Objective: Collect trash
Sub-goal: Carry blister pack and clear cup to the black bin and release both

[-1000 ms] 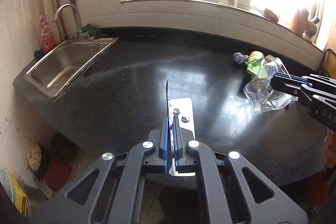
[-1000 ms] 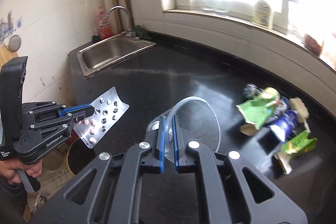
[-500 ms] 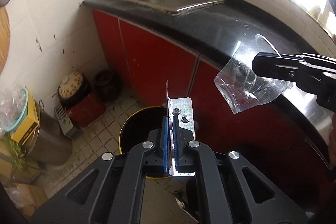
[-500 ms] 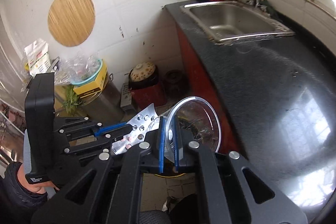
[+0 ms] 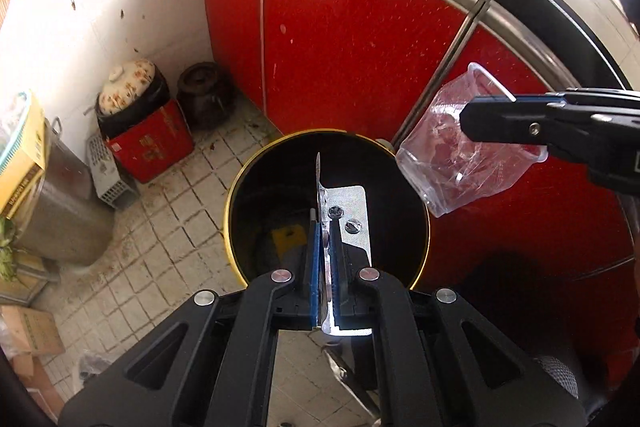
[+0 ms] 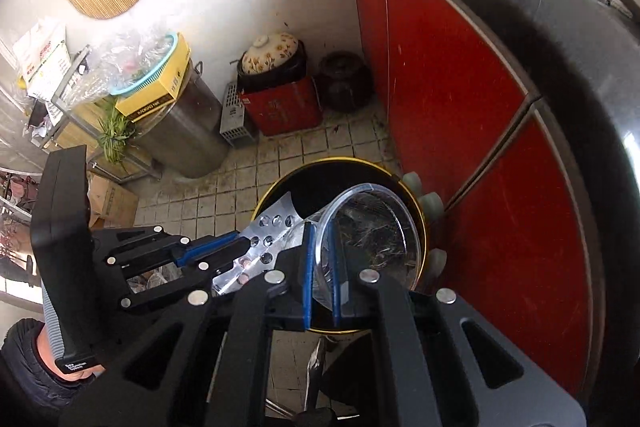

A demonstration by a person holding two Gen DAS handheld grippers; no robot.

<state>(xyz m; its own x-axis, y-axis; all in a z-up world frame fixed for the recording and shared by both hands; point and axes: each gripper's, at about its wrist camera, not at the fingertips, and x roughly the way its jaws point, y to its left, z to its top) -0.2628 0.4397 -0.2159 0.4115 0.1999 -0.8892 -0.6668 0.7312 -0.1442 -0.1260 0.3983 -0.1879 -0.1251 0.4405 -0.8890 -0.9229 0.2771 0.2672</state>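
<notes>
My left gripper [image 5: 326,227] is shut on a silver pill blister pack [image 5: 352,205] and holds it above the open black trash bin with a yellow rim [image 5: 280,187]. My right gripper [image 6: 322,231] is shut on the rim of a clear plastic cup [image 6: 376,223], also above the bin [image 6: 320,171]. In the left wrist view the cup [image 5: 452,159] hangs at the bin's right edge from the right gripper [image 5: 472,117]. In the right wrist view the blister pack [image 6: 264,239] sits in the left gripper [image 6: 236,247], left of the cup.
Red cabinet doors [image 5: 360,27] stand behind and right of the bin, under the dark counter [image 6: 580,47]. On the tiled floor [image 5: 160,227] to the left are a red box with a clay pot [image 5: 148,135], a dark jar [image 5: 204,95] and a steel drum [image 6: 188,131].
Both grippers have swung away from the counter and down towards the floor. They now hold the blister pack and the cup over the bin, closer to it than before.
</notes>
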